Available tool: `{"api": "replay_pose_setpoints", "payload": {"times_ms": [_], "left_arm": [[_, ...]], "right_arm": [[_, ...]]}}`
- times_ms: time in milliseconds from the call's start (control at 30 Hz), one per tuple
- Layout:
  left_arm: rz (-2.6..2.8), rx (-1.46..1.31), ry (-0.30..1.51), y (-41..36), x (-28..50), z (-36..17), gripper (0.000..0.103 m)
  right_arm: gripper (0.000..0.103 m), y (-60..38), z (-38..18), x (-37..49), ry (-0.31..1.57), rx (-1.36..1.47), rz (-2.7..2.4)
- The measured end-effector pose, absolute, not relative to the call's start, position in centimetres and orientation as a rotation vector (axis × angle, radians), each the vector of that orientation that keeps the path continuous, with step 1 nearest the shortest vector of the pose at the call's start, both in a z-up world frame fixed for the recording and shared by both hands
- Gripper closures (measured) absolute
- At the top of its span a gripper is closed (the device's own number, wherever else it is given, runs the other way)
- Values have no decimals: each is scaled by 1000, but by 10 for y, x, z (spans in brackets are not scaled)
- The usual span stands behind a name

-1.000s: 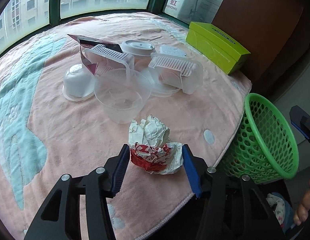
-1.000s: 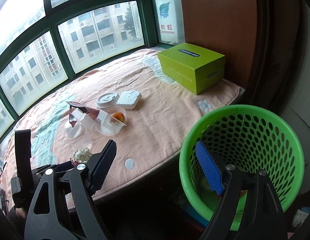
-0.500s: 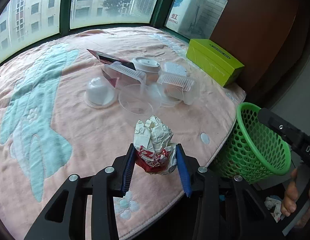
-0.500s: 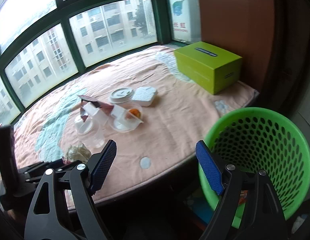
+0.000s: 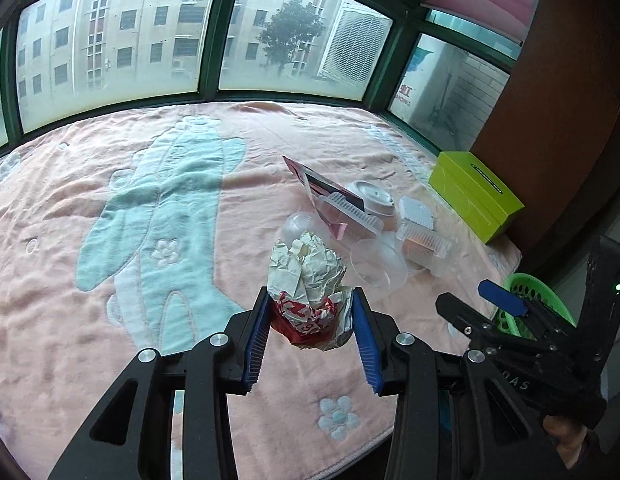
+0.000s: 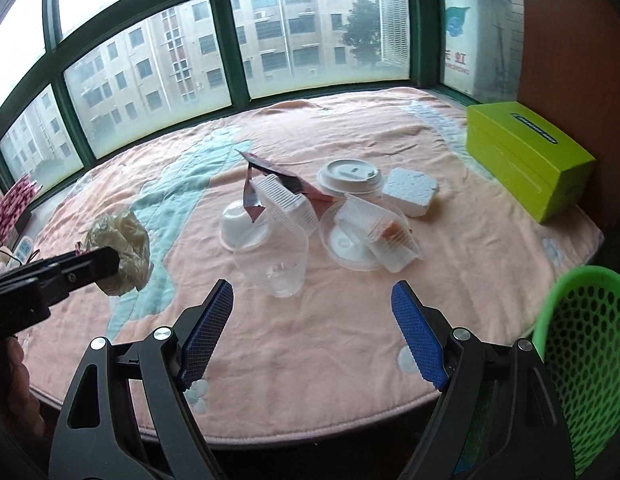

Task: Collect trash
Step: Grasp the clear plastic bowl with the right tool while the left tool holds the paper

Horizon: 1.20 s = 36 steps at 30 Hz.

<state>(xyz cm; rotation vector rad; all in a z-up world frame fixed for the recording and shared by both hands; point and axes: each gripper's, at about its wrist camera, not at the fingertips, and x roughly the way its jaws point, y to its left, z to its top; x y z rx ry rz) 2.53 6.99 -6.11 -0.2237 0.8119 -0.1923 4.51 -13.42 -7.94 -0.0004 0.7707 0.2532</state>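
Left wrist view shows the left gripper (image 5: 312, 330) pinching a crumpled paper wrapper (image 5: 308, 292) low across its middle, light, soft, crushable; the right gripper (image 6: 312, 330) gapes wide, empty.

The blanket (image 6: 350, 320) is pink with pale teal shapes and small flowers. The wrapper (image 5: 310, 300) is white and red. The box (image 6: 526, 160) is lime green, the basket (image 6: 586, 344) bright green, perforated. Claw pads (image 6: 208, 328) are blue.

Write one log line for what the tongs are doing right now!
left tongs: shut on paper ball, lifted off blanket | right tongs: open, nothing held | basket: right of tongs
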Motion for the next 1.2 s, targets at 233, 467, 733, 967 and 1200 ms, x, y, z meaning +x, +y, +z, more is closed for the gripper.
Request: {"api": "replay_pose_setpoints", "payload": {"times_ms": [233,467,733,967,1200], "left_arm": [[-168,-249,813,84,29,-63,64],[-155,-267,823,89,34,-69,64],[-156,-276,830,89,39,-71,64],[-158,-277,831,89,42,-71,64],[-167,-278,828,83,44,-69,64]], "right_arm": [[22,-109,-104,65,799,-58,283],[23,-101,-118,87,829,-60,278],[31,-92,-129,105,864,-59,281],[43,-90,-129,107,867,-51,300],[43,-98,-120,100,861,-17,308]]}}
